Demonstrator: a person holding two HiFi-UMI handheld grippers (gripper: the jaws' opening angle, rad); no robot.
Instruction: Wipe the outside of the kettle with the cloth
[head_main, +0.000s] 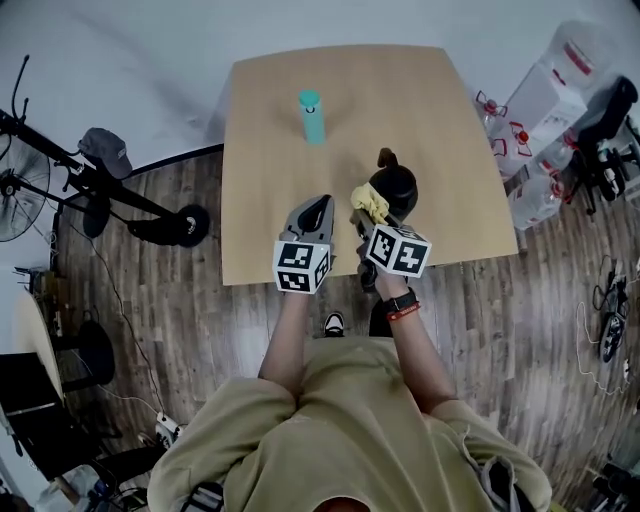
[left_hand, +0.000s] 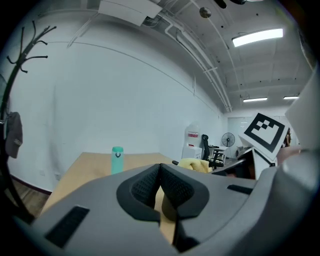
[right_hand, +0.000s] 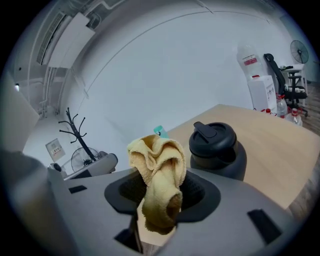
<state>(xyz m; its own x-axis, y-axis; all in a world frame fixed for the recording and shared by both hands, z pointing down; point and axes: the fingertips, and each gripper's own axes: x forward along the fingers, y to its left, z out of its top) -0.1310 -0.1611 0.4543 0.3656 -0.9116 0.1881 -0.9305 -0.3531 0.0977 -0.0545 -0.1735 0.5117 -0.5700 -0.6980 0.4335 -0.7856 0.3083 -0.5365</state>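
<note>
Kettle (head_main: 398, 185) black on table (head_main: 280, 130), yellow cloth (right_hand: 159, 180) clamped in right hand-held gripper (head_main: 365, 222)

The person stood with both bare forearms stretched forward and a little inward, so that the two grippers were close side by side in front of the body. The left gripper (head_main: 318, 208) pointed ahead, its jaws together with nothing between them. The right gripper (head_main: 370, 215) also pointed ahead, its jaws pressed on the yellow cloth (right_hand: 159, 177), which bulged out above them.
</note>
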